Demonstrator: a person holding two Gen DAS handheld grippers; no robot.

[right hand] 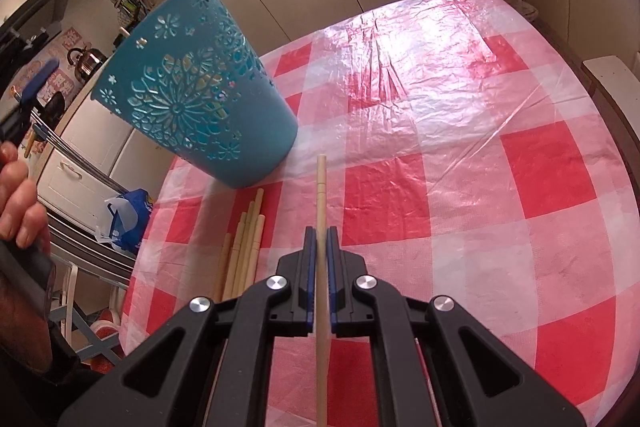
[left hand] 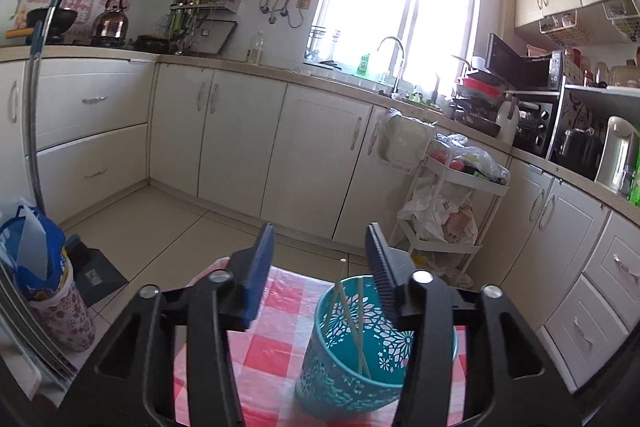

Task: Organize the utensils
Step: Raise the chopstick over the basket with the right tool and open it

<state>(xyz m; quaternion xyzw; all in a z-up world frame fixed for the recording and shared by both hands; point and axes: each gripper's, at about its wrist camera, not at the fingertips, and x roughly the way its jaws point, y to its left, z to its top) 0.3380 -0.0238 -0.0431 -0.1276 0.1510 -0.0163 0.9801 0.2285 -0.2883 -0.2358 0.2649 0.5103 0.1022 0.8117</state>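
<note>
Right gripper (right hand: 319,239) pinching round wooden chopstick (right hand: 321,195) low over checked tabletop (right hand: 460,155); left gripper (left hand: 320,267) spread above perforated teal cup (left hand: 340,379).

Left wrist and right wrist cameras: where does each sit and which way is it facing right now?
Left wrist: on the open left gripper, above the teal holder, facing the kitchen cabinets.
Right wrist: on the right gripper, shut on a chopstick, looking down at the checkered tablecloth; a hand shows left.
Both share holder and tablecloth.
</note>
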